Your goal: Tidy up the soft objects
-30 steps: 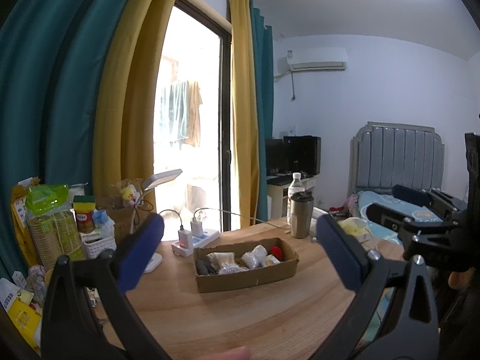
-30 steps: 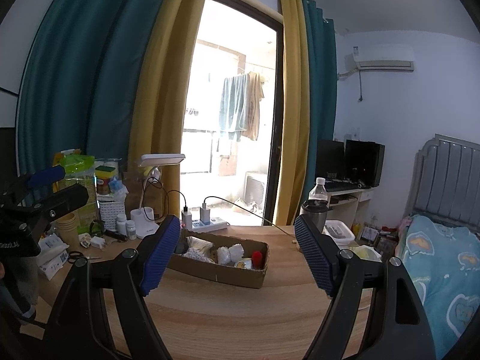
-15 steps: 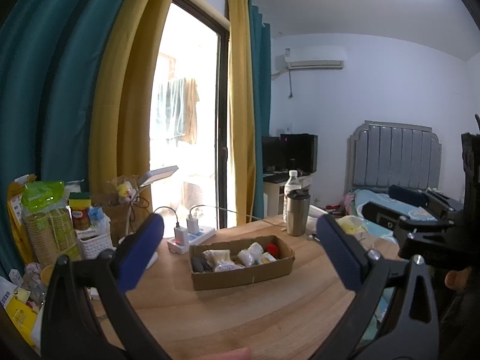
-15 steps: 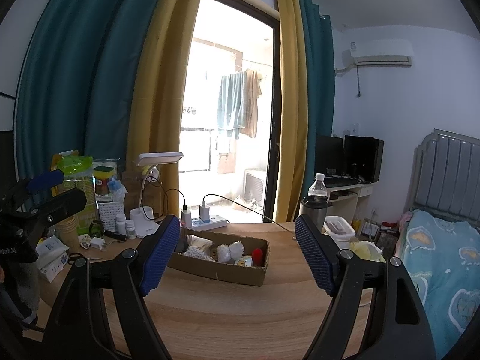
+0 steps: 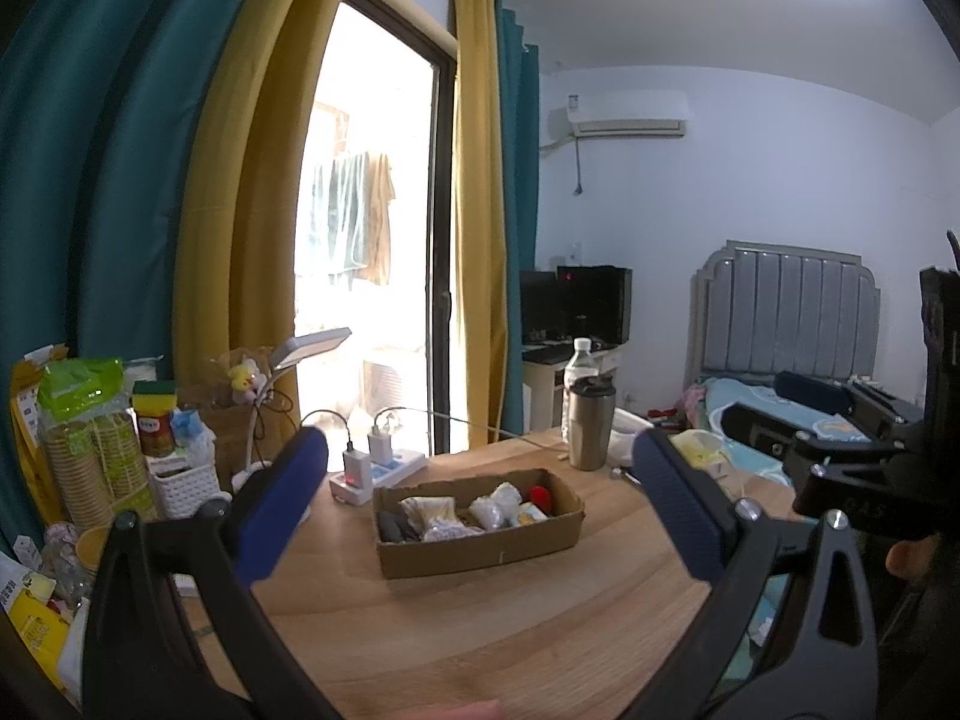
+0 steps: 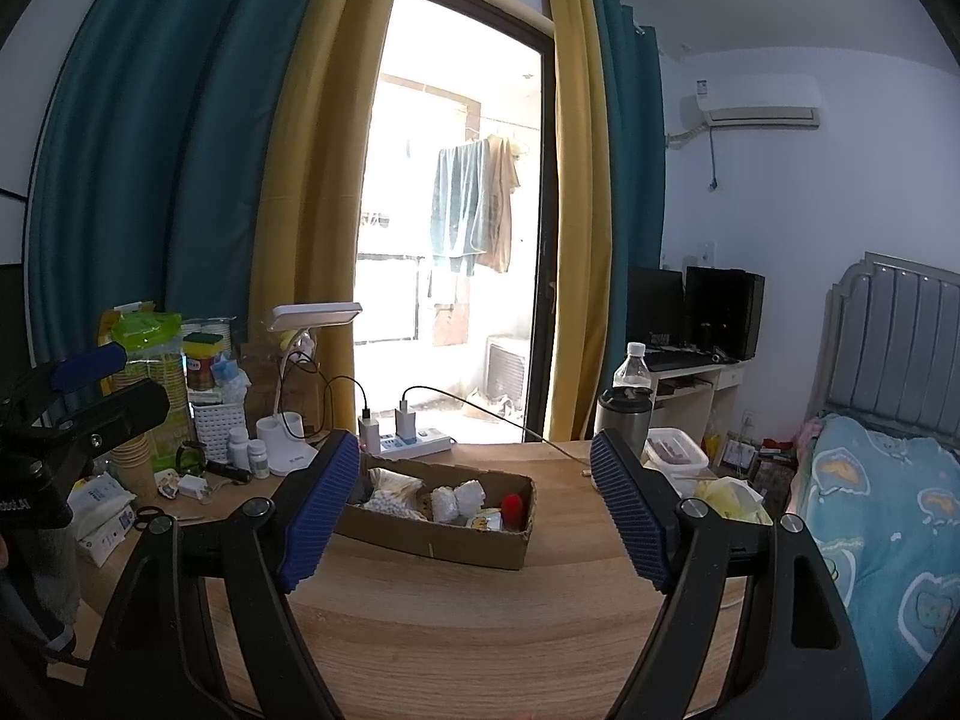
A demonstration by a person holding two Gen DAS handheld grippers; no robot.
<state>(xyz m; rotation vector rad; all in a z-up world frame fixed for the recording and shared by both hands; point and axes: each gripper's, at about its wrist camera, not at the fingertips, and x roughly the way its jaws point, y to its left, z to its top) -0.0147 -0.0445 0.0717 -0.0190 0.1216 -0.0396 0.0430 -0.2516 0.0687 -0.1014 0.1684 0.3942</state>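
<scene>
Cardboard box at mid-surface holds the soft objects: pale pouches and a red ball, likely light and squashy, best pinched across the middle. Left claw and right claw hover short of it, released and empty.

No legible text anywhere, labels on jar and packets seemingly too blurred.

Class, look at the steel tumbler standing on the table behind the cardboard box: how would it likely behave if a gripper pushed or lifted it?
The steel tumbler looks rigid, so it likely won't deform when squeezed. It is tall and narrow, so a push near its lid may tip it, perhaps towards the water bottle behind. Its smooth metal wall could be slippery.
</scene>
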